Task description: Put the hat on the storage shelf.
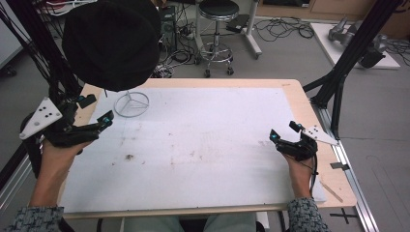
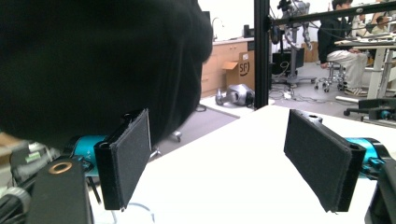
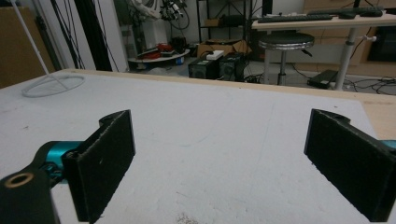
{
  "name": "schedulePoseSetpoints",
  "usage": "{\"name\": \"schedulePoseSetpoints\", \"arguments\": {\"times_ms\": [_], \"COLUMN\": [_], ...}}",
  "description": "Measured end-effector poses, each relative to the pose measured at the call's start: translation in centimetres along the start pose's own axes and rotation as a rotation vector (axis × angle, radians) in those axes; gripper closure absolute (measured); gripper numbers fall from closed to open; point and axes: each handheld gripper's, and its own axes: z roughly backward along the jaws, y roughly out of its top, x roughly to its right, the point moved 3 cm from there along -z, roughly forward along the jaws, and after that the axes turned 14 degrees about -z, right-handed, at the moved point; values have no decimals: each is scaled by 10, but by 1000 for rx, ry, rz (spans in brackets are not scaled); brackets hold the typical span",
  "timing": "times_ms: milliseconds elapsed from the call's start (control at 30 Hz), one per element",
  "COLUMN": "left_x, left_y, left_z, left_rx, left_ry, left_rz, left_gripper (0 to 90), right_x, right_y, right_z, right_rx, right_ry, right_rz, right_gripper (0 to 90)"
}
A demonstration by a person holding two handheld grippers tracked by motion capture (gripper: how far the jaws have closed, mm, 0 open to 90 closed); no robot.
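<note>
A black knit hat (image 1: 111,41) sits on top of a white wire stand whose ring base (image 1: 131,104) rests on the white board (image 1: 203,159) at the far left. My left gripper (image 1: 98,109) hovers just left of that base, below the hat, open with nothing between its pads. In the left gripper view the hat (image 2: 93,60) hangs close above the left pad (image 2: 128,154), and the left gripper (image 2: 219,126) is spread wide. My right gripper (image 1: 284,131) is near the board's right edge, open and empty. The right gripper (image 3: 219,126) faces the ring base (image 3: 53,85) across the board.
The board covers a wooden table (image 1: 300,96); faint stains mark its middle. A black frame post (image 1: 348,63) stands off the table's right corner. A stool (image 1: 218,29) and cables lie on the floor behind. A seated person (image 2: 348,46) is at a far desk.
</note>
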Motion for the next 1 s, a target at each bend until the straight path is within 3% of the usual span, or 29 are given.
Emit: {"name": "schedulePoseSetpoints", "arguments": {"times_ms": [467,600,1000], "left_x": [16,21,26], "left_y": [-47,-60,-79], "left_z": [1,3,3], "left_rx": [-67,-82,-111], "left_ry": [56,72,75], "left_rz": [64,61,71], "left_gripper": [222,226,224], "right_x": [1,0,1], "right_y": [0,0,0], "right_z": [0,0,-1], "right_rx": [-4,-7,-4], "right_ry": [0,1,1], "right_rz": [-1,1,1], "right_gripper": [78,78,78]}}
